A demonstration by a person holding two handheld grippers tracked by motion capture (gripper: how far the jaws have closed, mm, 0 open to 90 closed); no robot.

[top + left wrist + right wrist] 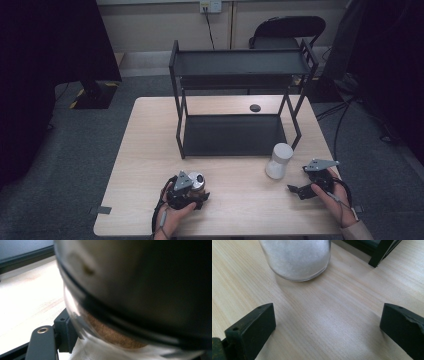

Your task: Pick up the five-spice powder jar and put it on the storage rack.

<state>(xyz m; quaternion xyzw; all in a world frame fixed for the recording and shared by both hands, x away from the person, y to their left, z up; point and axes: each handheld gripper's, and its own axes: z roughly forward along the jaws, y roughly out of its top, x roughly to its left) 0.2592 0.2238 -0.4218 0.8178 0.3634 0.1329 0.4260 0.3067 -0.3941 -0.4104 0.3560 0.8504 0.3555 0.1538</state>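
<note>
I have the left gripper (192,192) low and left of centre in the high view, pinching a brown jar (199,181) by its body; in the left gripper view that jar (120,335) sits tight against the lens, brown powder under a dark lid. The right gripper (305,190) lies at lower right with its jaws spread wide and nothing between them, pointing at the white jar (279,160), which stands just beyond them in the right gripper view (295,258).

I judge the work barely begun: both jars are down on the table (150,150), and both levels of the rack (235,135) at frame centre are bare. One jar is gripped, none is placed.

For room, the rack's lower shelf opens toward me, its front edge near both jars. The upright posts at its left and right corners are what I would clip. The white jar stands just off the right front post (378,258), so that side is tighter. The table's near edge is close under both hands.
</note>
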